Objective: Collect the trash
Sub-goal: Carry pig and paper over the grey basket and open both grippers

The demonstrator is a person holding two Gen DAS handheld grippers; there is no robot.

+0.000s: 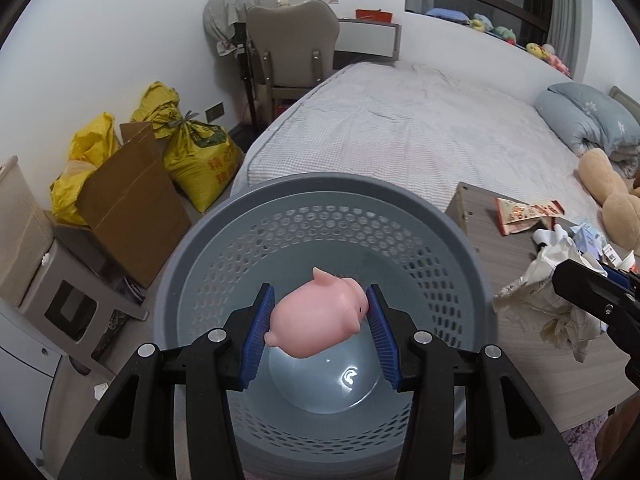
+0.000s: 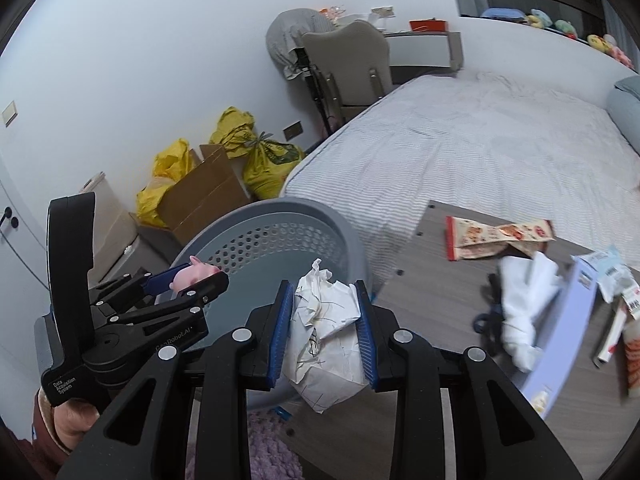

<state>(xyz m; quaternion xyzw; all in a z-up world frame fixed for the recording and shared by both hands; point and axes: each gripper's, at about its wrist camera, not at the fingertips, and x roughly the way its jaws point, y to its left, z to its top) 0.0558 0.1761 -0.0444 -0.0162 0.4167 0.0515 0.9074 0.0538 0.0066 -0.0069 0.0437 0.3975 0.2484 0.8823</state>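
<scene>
We had the left gripper pinching a pink pig toy over the basket, the right gripper clamping crumpled paper.

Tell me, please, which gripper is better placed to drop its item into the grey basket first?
Left. The left gripper holds the pink pig toy directly over the grey basket. The right gripper holds crumpled paper nearer the basket's edge.

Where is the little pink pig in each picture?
Left wrist view: the pink pig sits low in the middle, squeezed between the left tool's blue pads, above the grey basket.
Right wrist view: it shows small at lower left, in that same tool.
Shared landmark: the grey basket.
</scene>
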